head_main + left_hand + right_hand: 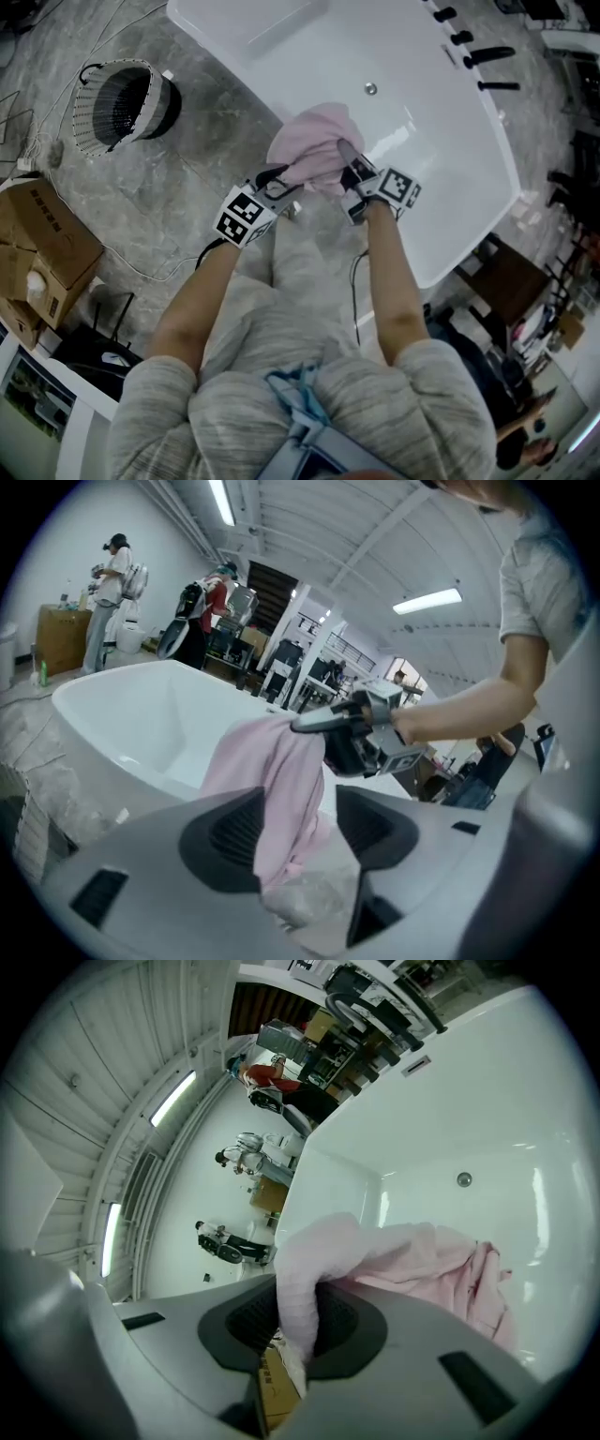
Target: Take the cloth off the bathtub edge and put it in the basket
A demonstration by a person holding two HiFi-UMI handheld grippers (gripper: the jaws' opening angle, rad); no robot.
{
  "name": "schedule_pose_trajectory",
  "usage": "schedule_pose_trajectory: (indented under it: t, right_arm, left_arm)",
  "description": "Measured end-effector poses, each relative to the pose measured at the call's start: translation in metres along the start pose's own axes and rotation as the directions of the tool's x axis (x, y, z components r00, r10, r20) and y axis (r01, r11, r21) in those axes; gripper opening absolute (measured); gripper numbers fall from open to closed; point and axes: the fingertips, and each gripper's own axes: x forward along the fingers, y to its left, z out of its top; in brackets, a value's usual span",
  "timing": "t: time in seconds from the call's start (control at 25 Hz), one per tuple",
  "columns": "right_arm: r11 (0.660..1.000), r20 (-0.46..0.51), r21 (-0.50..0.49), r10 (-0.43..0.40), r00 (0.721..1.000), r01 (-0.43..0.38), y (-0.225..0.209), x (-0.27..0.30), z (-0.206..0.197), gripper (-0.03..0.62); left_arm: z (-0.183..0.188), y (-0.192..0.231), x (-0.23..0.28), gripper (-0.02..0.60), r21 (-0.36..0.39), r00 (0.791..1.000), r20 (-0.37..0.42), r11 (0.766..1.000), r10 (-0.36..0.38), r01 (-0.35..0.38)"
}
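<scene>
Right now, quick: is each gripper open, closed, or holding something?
Left gripper: open, with the pink cloth hanging between its jaws, not clamped.
Right gripper: closed on the pink cloth.

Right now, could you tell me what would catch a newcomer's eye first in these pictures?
The pink cloth, bunched at the near edge of the white bathtub, is pinched in the right gripper, while the left gripper has its jaws apart around a hanging fold. A dark mesh basket stands on the floor at far left.
</scene>
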Motion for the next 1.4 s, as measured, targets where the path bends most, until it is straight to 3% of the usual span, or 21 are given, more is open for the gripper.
schedule_pose_trajectory:
  t: [0.08, 0.16, 0.28, 0.6, 0.68, 0.76, 1.04, 1.28, 1.4]
  right_arm:
    - [1.000, -0.009, -0.017, 0.008, 1.000, -0.008, 0.010, 0.001, 0.001, 0.066]
    - [1.000, -0.017, -0.030, 0.009, 1.000, -0.009, 0.019, 0.001, 0.002, 0.067]
    - [0.999, -0.020, -0.028, 0.014, 1.000, -0.014, 0.034, 0.001, 0.003, 0.067]
    - [0.997, -0.055, -0.023, 0.073, 0.996, -0.074, 0.078, -0.004, 0.006, 0.067]
    - [0.994, -0.065, -0.032, 0.098, 0.993, -0.100, 0.089, -0.004, 0.008, 0.067]
    - [0.991, -0.079, -0.038, 0.126, 0.989, -0.129, 0.102, -0.003, 0.009, 0.067]
    - [0.973, -0.117, -0.056, 0.216, 0.969, -0.223, 0.147, 0.005, 0.004, 0.067]
    - [0.956, -0.112, -0.034, 0.286, 0.952, -0.291, 0.174, 0.003, 0.008, 0.067]
    - [0.952, -0.101, -0.041, 0.298, 0.949, -0.303, 0.178, 0.004, 0.014, 0.067]
  left_arm:
    - [-0.014, -0.001, 0.014, 0.350, 0.070, 0.996, -0.086, 0.998, 0.009, -0.003]
    - [-0.029, 0.000, 0.029, 0.455, 0.119, 0.987, -0.157, 0.993, 0.037, -0.018]
    - [-0.037, 0.009, 0.045, 0.546, 0.142, 0.972, -0.212, 0.987, 0.098, -0.069]
    - [-0.034, 0.045, 0.077, 0.549, 0.197, 0.940, -0.255, 0.964, 0.224, -0.176]
    - [-0.034, 0.055, 0.084, 0.592, 0.201, 0.931, -0.268, 0.960, 0.246, -0.196]
    - [-0.031, 0.058, 0.091, 0.594, 0.204, 0.929, -0.275, 0.959, 0.248, -0.196]
    - [-0.023, 0.057, 0.107, 0.594, 0.162, 0.942, -0.250, 0.969, 0.223, -0.187]
    - [0.021, 0.061, 0.111, 0.592, 0.067, 0.972, -0.095, 0.975, 0.217, -0.211]
    - [0.033, 0.067, 0.108, 0.533, 0.060, 0.975, -0.060, 0.976, 0.215, -0.211]
